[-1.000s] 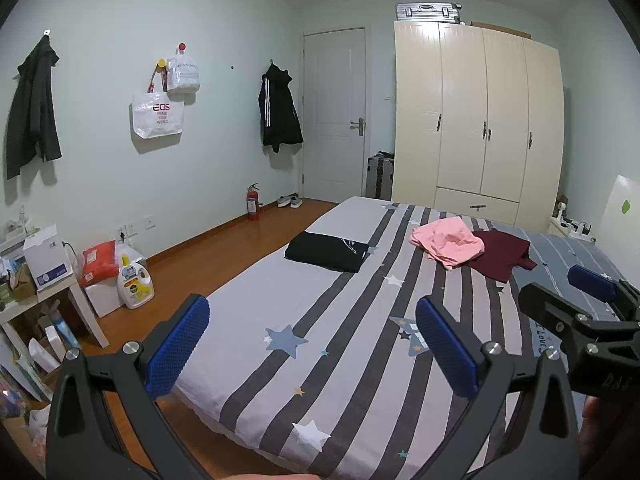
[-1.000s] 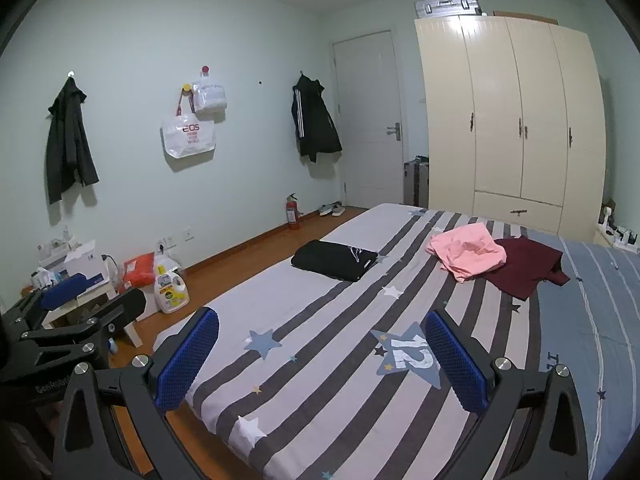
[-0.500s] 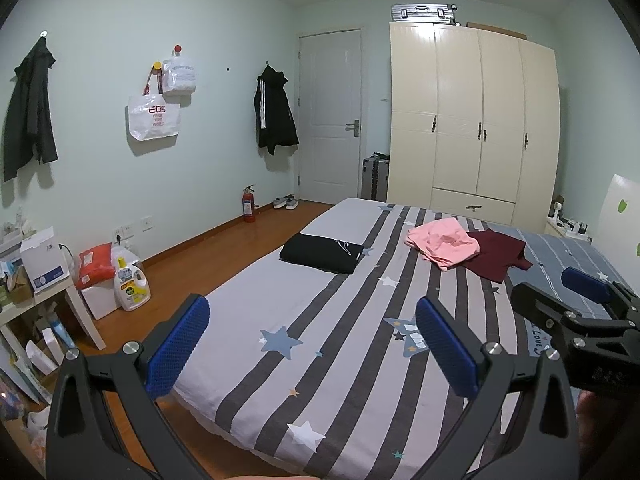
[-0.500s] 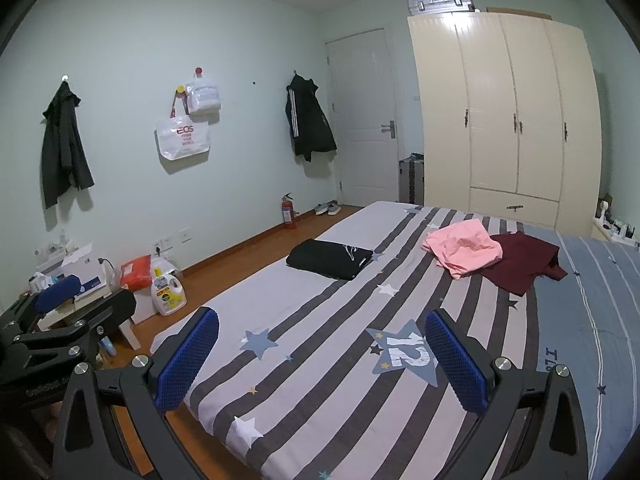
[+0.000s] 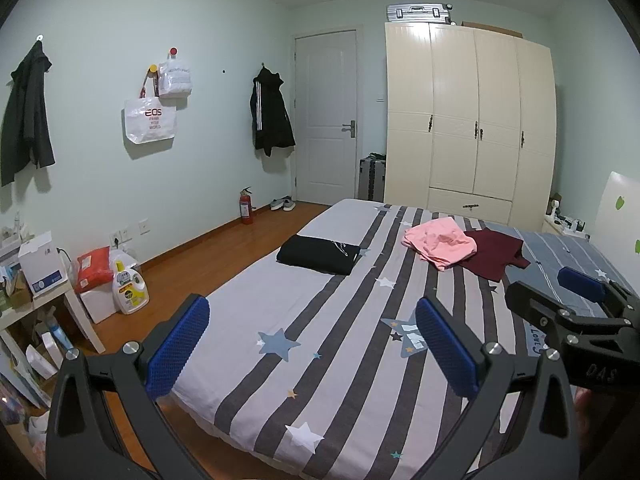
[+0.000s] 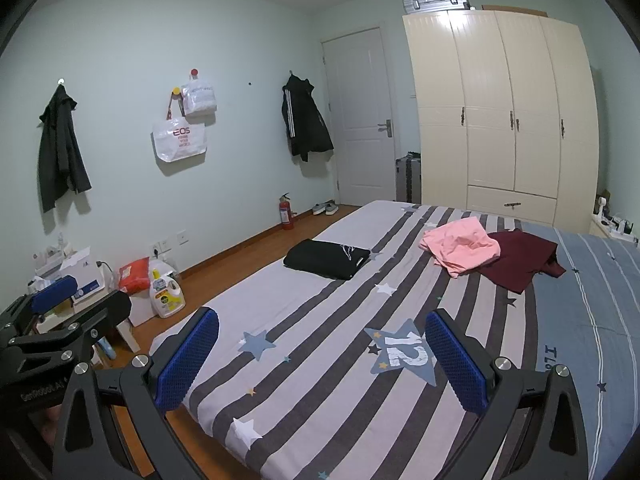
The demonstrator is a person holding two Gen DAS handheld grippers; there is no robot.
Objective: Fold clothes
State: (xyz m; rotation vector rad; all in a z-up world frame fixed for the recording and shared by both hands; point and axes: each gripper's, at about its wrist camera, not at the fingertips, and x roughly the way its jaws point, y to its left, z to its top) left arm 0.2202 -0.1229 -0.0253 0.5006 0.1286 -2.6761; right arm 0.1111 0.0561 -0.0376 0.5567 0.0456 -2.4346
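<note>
A folded black garment [image 5: 318, 254] [image 6: 326, 258] lies on the left part of the striped bed [image 5: 320, 320] [image 6: 304, 312]. A crumpled pink garment [image 5: 438, 241] [image 6: 460, 246] lies farther back, overlapping a dark red garment [image 5: 494, 253] [image 6: 520, 262]. My left gripper [image 5: 312, 346] is open and empty, held above the near end of the bed. My right gripper [image 6: 322, 356] is open and empty beside it. Both are well short of the clothes. The right gripper shows at the right edge of the left wrist view [image 5: 576, 312]; the left gripper shows at the left edge of the right wrist view [image 6: 60, 320].
A cream wardrobe [image 5: 468, 120] and a white door [image 5: 326, 120] stand behind the bed. Jackets [image 5: 272, 114] and bags [image 5: 150, 118] hang on the left wall. A small table [image 5: 36, 300], a detergent bottle [image 5: 128, 288] and a fire extinguisher [image 5: 246, 206] stand on the wooden floor left of the bed.
Both grippers have drifted slightly, so the room sits a little differently in view. Both stay open and empty, and the clothes have not moved.
</note>
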